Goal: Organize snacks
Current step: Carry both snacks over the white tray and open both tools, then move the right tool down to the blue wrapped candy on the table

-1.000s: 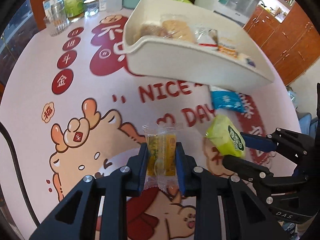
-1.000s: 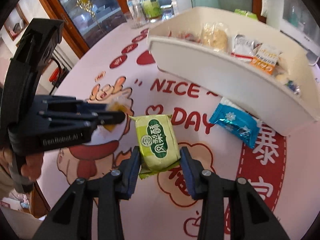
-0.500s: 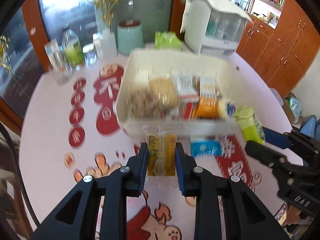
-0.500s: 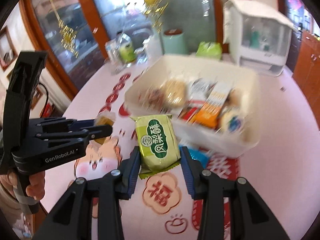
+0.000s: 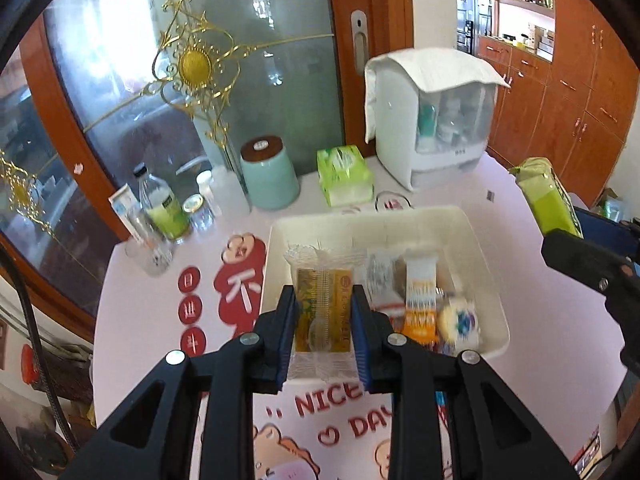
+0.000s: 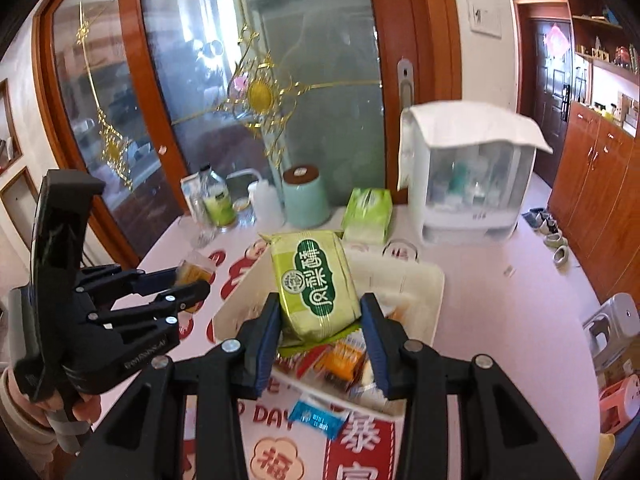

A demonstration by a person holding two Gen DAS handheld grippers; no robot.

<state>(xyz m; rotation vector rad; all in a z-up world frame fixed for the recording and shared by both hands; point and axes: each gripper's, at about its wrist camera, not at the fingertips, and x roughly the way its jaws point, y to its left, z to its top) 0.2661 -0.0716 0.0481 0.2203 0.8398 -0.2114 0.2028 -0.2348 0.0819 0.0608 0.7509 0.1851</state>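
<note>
The white bin [image 5: 484, 240] stood open-topped on the tabletop [image 5: 160, 320], its near rim just beyond the "NICE DAY" print and its far rim close to a green tissue pack [image 5: 344, 176]. Its right half was crowded with wrapped snacks, an orange packet [image 5: 418, 304] among them; what lay in its left half was hidden by the held packet. Bare tabletop ran along the bin's left side and far to its right. A blue packet [image 6: 316, 420] lay on the tabletop, close against the bin's near wall.

Along the far edge stood a mint canister [image 5: 268, 176], a clear bottle [image 5: 160, 208] with small jars beside it, and a white covered appliance [image 5: 432, 120]. Behind them rose a glass door with gold ornament, and wooden cabinets lined the right wall.

The left tool [image 5: 324, 320] was raised above the bin's near left part, tilted downward, clamped on a clear-wrapped yellow snack [image 5: 324, 300] held upright between its blue pads. The right tool [image 6: 320, 328] hung over the bin's near side, also angled down, clamped on a green snack pack [image 6: 316, 288] standing upright between the pads. In the right wrist view a hand [image 6: 76, 412] gripped the left tool's handle at the lower left.
</note>
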